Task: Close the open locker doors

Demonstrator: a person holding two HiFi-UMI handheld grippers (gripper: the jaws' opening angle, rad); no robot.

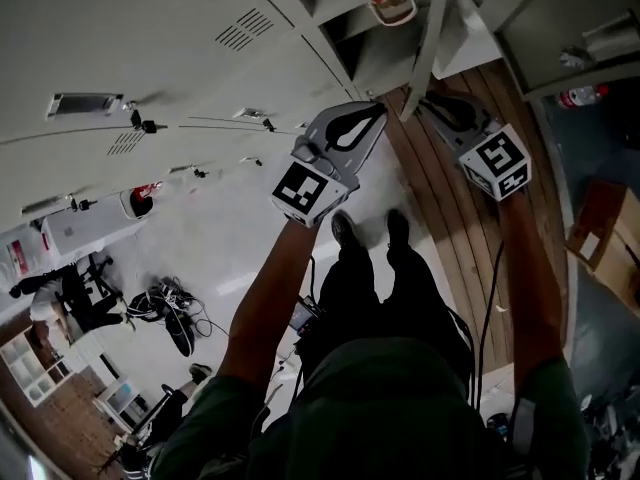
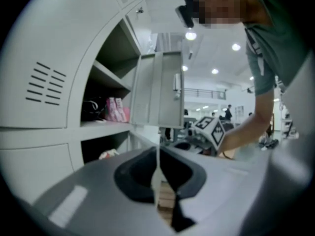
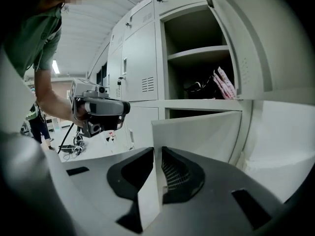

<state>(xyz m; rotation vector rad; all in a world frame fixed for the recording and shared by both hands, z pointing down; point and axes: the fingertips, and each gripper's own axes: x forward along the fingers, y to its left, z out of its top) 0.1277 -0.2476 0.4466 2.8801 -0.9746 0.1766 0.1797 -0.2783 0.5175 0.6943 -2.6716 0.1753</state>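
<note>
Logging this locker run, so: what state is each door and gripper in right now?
upper locker door: open, swung out.
lower locker door: open, edge between both grippers' jaws.
left gripper: shut on lower locker door.
right gripper: shut on lower locker door.
neighbouring locker doors: shut.

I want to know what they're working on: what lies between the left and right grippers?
The open locker door, seen edge-on in the head view, stands between the left gripper and the right gripper. Each gripper view shows its edge clamped.

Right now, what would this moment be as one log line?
left gripper: shut on lower locker door | right gripper: shut on same door | door: open
</note>
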